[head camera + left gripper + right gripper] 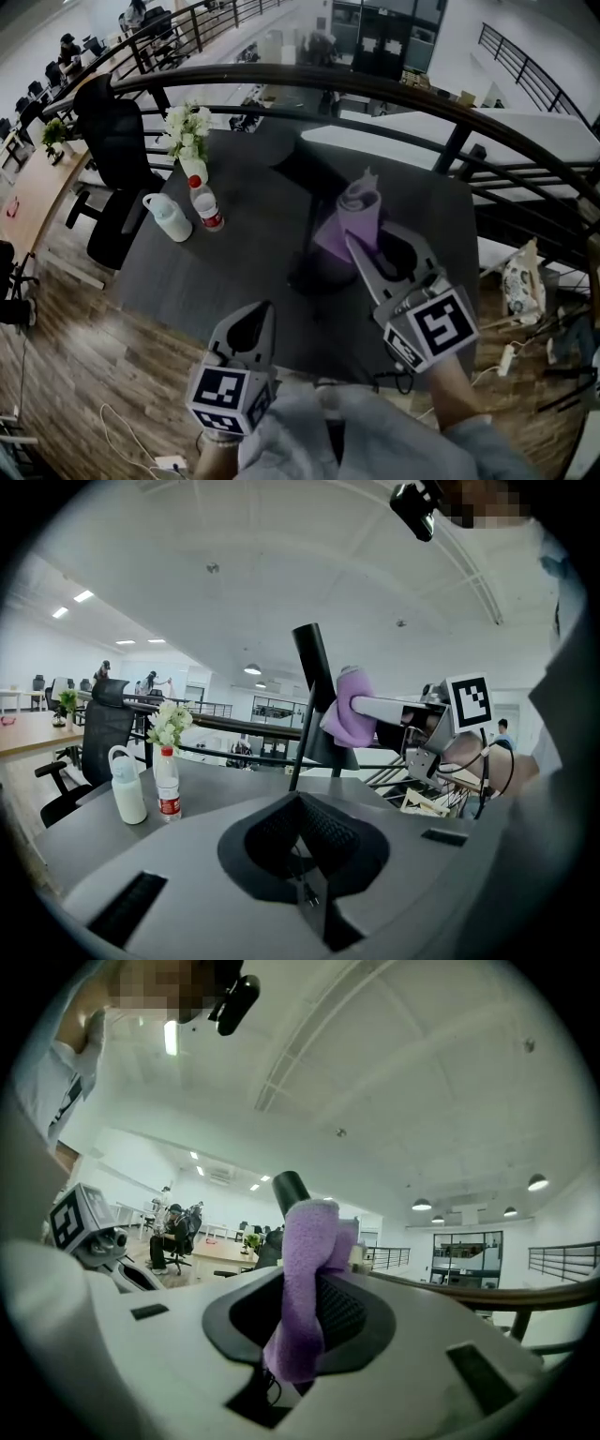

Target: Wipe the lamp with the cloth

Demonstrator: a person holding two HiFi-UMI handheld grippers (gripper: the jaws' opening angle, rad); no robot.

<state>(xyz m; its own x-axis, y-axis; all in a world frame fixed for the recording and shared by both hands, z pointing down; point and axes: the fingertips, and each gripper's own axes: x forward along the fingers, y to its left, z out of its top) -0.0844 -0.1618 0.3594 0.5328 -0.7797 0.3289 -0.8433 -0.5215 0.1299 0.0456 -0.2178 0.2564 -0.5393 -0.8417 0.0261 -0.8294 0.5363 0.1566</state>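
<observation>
A black lamp (317,274) stands in the middle of the dark table (234,272). In the left gripper view its slanted stem (313,667) rises above the table. My right gripper (362,240) is shut on a purple cloth (360,212), and the cloth rests against the lamp's upper part. In the right gripper view the cloth (305,1269) hangs between the jaws, with the lamp's black tip (289,1188) just behind it. My left gripper (254,326) is low at the table's near edge, left of the lamp, its jaws together on nothing.
A white jug (170,217), a red-capped water bottle (206,206) and a vase of white flowers (189,131) stand at the table's far left. A black office chair (112,141) is beyond them. A dark railing (450,103) curves behind the table. Cables (122,431) lie on the wooden floor.
</observation>
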